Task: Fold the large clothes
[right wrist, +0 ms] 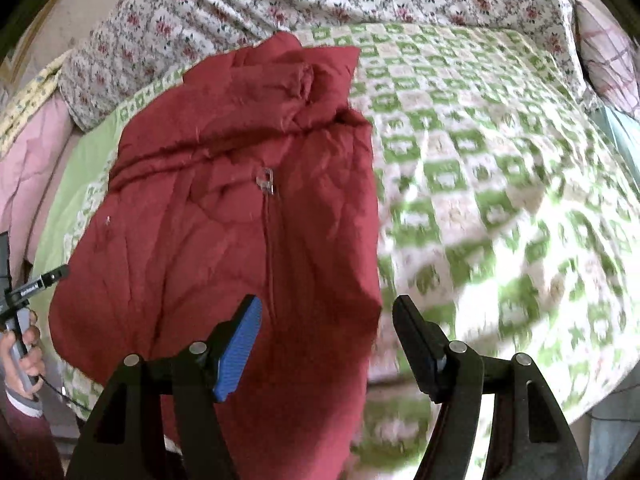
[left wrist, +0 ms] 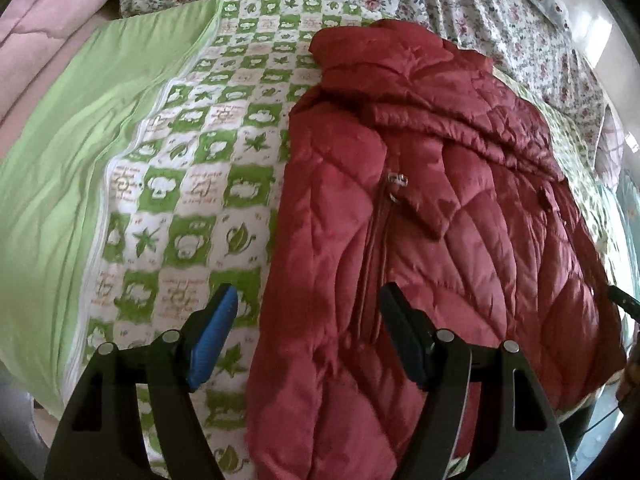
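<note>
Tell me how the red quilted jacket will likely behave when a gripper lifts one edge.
The red quilted jacket looks puffy and creased, so it will probably droop rather than hold shape. Its sheen suggests slippery fabric. Padded bulk may spring folds open on the checked quilt.

The red quilted jacket (left wrist: 420,220) runs off the bottom edge of both wrist views, so its near hem is cut off. In the right wrist view the green checked bedspread (right wrist: 500,220) smears into motion blur toward the bed's near right edge, its motifs unreadable. The printed writing in its white squares is too small to read
</note>
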A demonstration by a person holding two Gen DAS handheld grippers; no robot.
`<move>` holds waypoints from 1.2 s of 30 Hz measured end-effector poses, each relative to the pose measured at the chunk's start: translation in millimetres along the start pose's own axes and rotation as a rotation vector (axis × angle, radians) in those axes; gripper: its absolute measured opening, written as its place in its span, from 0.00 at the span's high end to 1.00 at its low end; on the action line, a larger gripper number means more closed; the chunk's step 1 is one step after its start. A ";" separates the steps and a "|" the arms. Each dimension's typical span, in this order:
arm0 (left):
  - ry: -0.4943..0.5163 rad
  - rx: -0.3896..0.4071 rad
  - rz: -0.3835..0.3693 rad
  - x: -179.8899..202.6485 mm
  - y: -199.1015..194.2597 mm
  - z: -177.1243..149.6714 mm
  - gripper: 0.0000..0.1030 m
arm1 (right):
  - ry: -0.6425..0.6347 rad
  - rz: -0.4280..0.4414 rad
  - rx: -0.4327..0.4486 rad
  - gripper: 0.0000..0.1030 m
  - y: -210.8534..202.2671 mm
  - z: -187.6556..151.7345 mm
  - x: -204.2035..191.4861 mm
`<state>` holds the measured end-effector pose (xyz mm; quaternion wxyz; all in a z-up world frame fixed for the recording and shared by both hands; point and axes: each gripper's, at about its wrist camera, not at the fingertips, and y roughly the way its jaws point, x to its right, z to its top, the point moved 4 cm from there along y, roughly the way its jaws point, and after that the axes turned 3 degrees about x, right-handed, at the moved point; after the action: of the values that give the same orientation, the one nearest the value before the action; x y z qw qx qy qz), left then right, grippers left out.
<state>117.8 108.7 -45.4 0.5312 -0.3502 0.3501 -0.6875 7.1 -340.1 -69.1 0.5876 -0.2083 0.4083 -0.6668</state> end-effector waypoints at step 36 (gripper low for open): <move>0.102 -0.053 -0.122 27.0 -10.6 -63.9 0.27 | 0.024 0.186 -0.042 0.46 -12.0 -58.0 -10.2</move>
<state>53.0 91.4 -66.0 0.4602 -0.3493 0.3729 -0.7260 -41.9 -313.2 -91.2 0.6376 -0.1738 0.4468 -0.6030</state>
